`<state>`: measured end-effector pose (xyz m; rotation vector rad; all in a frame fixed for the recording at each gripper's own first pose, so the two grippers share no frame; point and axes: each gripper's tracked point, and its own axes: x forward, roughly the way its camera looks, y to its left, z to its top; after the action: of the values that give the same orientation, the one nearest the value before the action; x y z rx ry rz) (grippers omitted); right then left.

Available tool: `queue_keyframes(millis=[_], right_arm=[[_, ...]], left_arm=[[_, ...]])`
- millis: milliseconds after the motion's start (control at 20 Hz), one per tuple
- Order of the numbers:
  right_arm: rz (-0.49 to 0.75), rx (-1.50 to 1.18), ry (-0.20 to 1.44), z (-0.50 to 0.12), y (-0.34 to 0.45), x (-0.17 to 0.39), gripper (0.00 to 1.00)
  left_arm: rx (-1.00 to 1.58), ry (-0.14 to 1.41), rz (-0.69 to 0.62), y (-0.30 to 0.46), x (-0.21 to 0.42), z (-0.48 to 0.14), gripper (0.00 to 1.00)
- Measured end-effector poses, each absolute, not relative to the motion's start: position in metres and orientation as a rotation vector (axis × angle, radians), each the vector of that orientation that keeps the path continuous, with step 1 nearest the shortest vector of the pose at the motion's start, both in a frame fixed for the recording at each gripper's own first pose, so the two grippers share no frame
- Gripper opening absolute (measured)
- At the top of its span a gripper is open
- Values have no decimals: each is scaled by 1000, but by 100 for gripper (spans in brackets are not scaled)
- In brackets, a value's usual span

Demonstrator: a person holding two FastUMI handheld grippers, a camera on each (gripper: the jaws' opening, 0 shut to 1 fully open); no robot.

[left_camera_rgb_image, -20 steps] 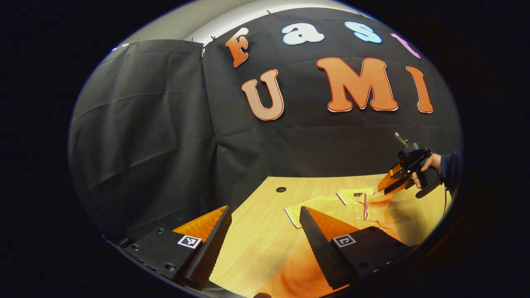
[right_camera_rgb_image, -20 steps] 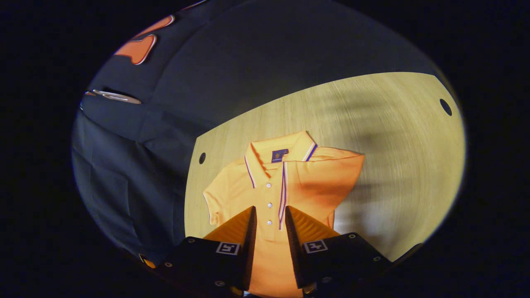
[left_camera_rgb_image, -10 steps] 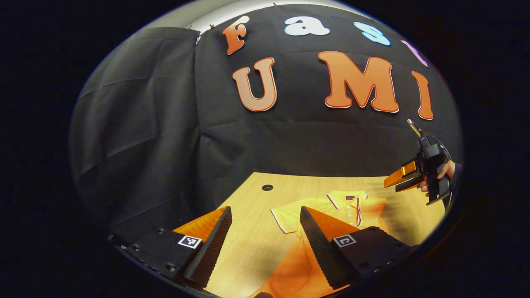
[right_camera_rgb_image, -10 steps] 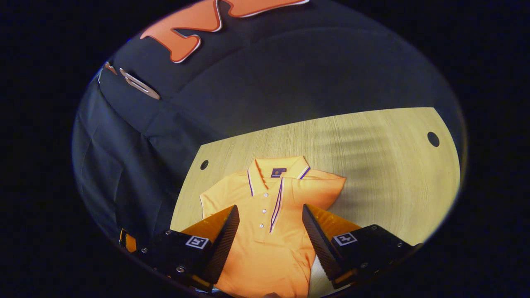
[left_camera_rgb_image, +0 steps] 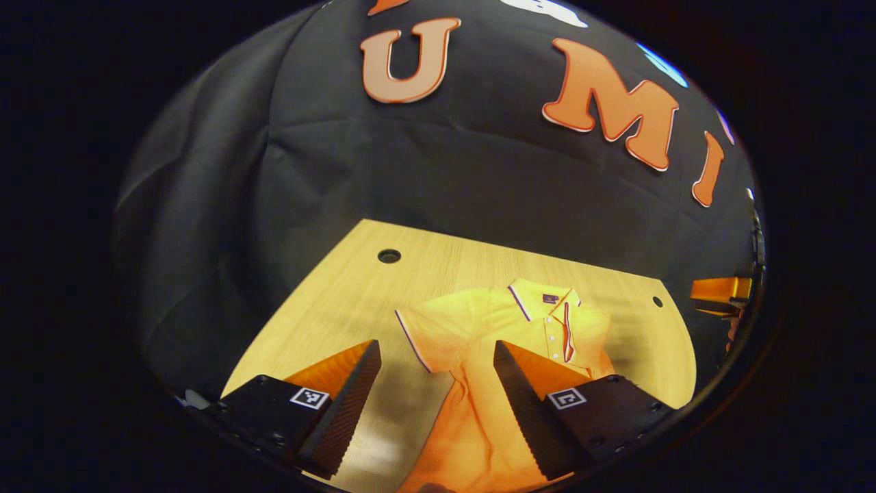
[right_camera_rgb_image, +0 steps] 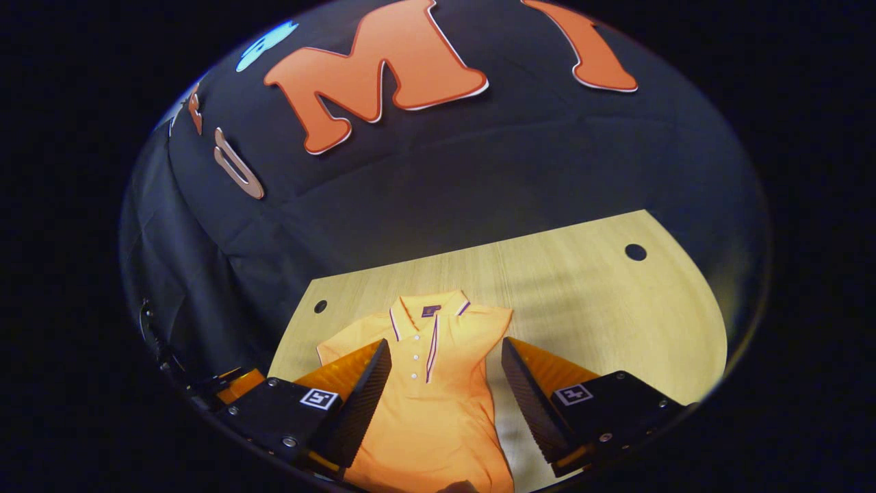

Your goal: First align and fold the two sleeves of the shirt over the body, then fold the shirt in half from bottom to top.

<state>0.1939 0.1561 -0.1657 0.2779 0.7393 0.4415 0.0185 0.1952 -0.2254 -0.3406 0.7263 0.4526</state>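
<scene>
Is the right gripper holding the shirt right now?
No. In the right gripper view the right gripper is wide open above the orange shirt, touching no fabric.

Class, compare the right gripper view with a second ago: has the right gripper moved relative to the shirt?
Yes. The right gripper has backed away toward the shirt's hem: the shirt and table look smaller and more wall shows above. Its jaws have also opened.

The shirt [right_camera_rgb_image: 438, 404] is soft matt cloth on a smooth wood-grain table [right_camera_rgb_image: 602, 308]; the fingers [left_camera_rgb_image: 342, 404] look ribbed.
</scene>
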Motion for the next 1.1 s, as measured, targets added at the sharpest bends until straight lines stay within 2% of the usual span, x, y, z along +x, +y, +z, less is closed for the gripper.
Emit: queue_keyframes(millis=[550, 650, 750, 1100], right_arm=[[199, 278, 642, -138, 90, 99, 98], [171, 277, 632, -133, 82, 84, 99], [143, 274, 624, -131, 72, 71, 98], [70, 284, 628, -132, 44, 47, 99]], left_arm=[[-526, 1182, 347, 224, 87, -335, 98], [-556, 1269, 356, 225, 94, -354, 100], [-598, 1351, 351, 222, 98, -369, 98], [-535, 1495, 461, 241, 101, -407, 95]])
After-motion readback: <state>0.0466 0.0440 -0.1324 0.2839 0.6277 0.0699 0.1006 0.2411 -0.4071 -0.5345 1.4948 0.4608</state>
